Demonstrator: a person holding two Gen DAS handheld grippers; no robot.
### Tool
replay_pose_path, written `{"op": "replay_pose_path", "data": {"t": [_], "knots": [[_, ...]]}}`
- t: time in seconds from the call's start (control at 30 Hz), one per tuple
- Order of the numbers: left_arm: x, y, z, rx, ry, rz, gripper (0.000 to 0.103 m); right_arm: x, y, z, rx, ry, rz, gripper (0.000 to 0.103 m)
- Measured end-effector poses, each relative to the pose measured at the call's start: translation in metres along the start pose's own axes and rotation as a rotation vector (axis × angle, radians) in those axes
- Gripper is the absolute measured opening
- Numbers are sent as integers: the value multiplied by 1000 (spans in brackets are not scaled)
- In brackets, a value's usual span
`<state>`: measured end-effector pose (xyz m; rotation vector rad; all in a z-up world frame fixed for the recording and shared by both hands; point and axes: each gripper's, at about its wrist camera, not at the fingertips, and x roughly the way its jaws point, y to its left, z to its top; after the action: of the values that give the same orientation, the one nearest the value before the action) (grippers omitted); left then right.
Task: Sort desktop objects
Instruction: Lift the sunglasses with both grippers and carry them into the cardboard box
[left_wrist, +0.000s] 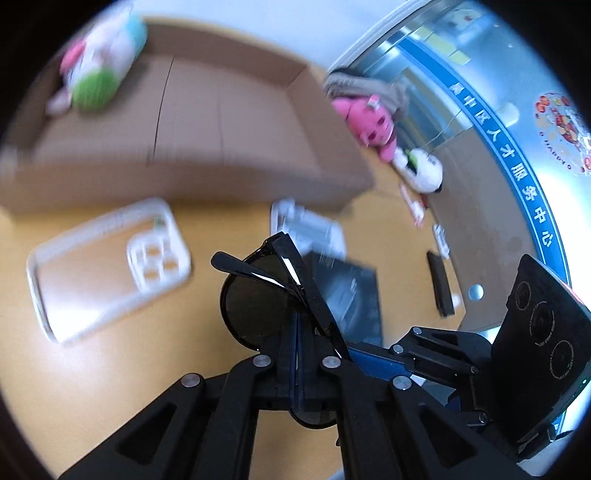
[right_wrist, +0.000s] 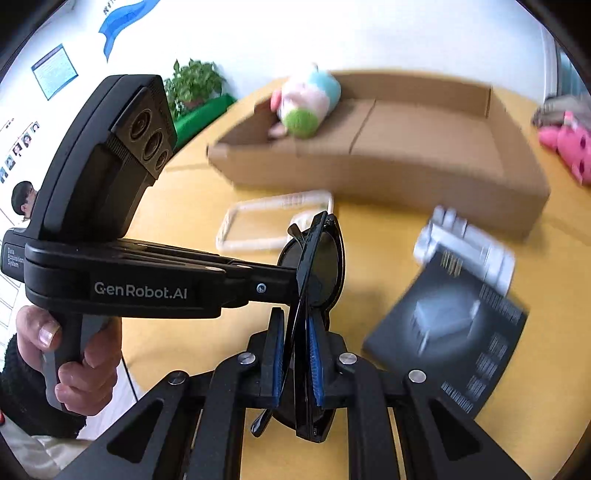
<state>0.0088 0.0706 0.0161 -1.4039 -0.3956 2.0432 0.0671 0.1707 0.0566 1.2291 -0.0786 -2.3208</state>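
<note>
Folded black sunglasses (left_wrist: 258, 302) are held above the yellow table (left_wrist: 110, 369) by both grippers. My left gripper (left_wrist: 299, 332) is shut on one lens end. My right gripper (right_wrist: 297, 332) is shut on the other end of the sunglasses (right_wrist: 321, 266), its blue pads pressing the frame. The left gripper (right_wrist: 291, 277) comes in from the left in the right wrist view. The right gripper (left_wrist: 369, 358) shows low right in the left wrist view.
An open cardboard box (left_wrist: 221, 122) (right_wrist: 406, 147) stands at the back with a plush toy (left_wrist: 99, 70) (right_wrist: 306, 103) inside. A clear phone case (left_wrist: 103, 266) (right_wrist: 266, 225), a black booklet (right_wrist: 450, 332), a white packet (right_wrist: 465, 247) and a pink plush (left_wrist: 369, 122) lie on the table.
</note>
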Motion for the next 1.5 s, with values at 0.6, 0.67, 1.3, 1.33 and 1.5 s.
{"op": "replay_pose_path", "data": {"t": [0.6, 0.67, 1.3, 1.33, 1.5], "knots": [[-50, -32, 138, 175, -157, 28, 0, -21, -22, 162, -65, -226, -86, 14], [-49, -32, 146, 181, -158, 40, 0, -17, -29, 172, -57, -228, -90, 14], [-26, -19, 213, 181, -153, 56, 0, 9, -83, 228, 34, -236, -51, 14], [-24, -18, 218, 180, -150, 58, 0, 10, -87, 232, 45, -237, -46, 14], [-5, -12, 251, 180, -122, 69, 0, 21, -108, 255, 90, -236, -46, 14]]}}
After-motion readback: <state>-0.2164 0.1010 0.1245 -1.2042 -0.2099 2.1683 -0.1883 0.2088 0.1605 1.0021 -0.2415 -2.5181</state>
